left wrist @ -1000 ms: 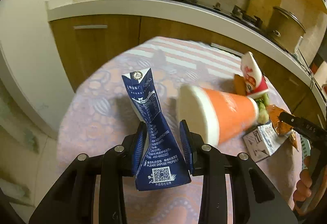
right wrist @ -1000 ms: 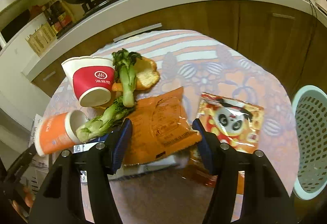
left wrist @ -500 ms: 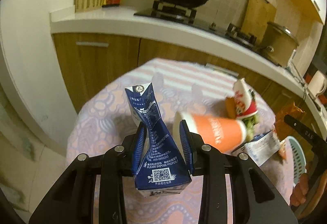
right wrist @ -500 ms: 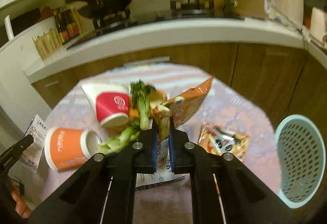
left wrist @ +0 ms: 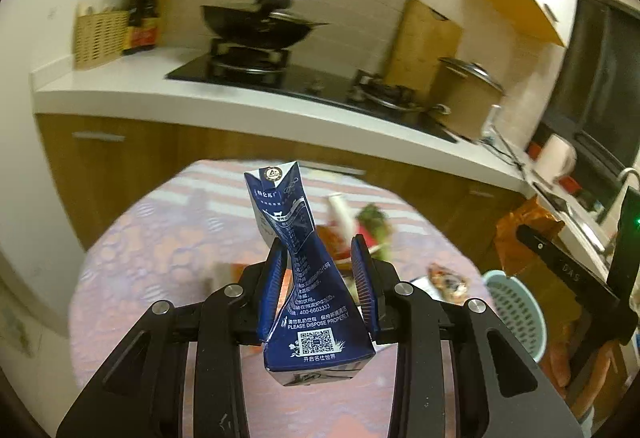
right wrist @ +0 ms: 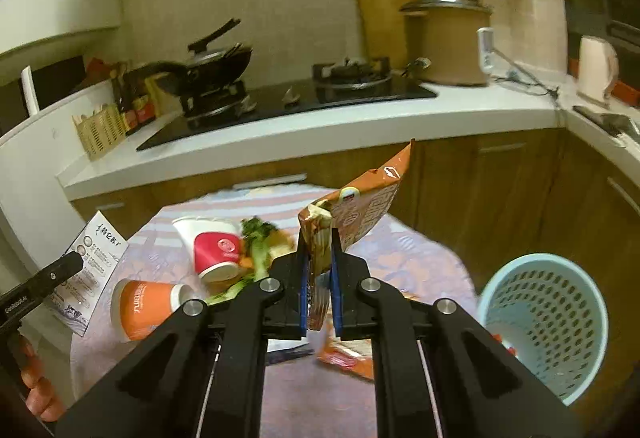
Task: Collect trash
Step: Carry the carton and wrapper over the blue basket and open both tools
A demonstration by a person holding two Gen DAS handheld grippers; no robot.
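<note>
Kitchen tabletop (right wrist: 420,250) below me: my left gripper (left wrist: 320,290) clamps a crushed blue carton (left wrist: 308,278), my right gripper (right wrist: 320,278) pinches an orange wrapper (right wrist: 360,210), both lifted clear for the blue basket (right wrist: 544,322) right of it; cups (right wrist: 212,250) lie beyond.

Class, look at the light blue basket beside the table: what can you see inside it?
In the right wrist view the light blue basket shows only its perforated inner wall. A small red patch sits at its lower left edge, unidentifiable. The right gripper's arm covers the basket's bottom, so it stays unseen.
</note>
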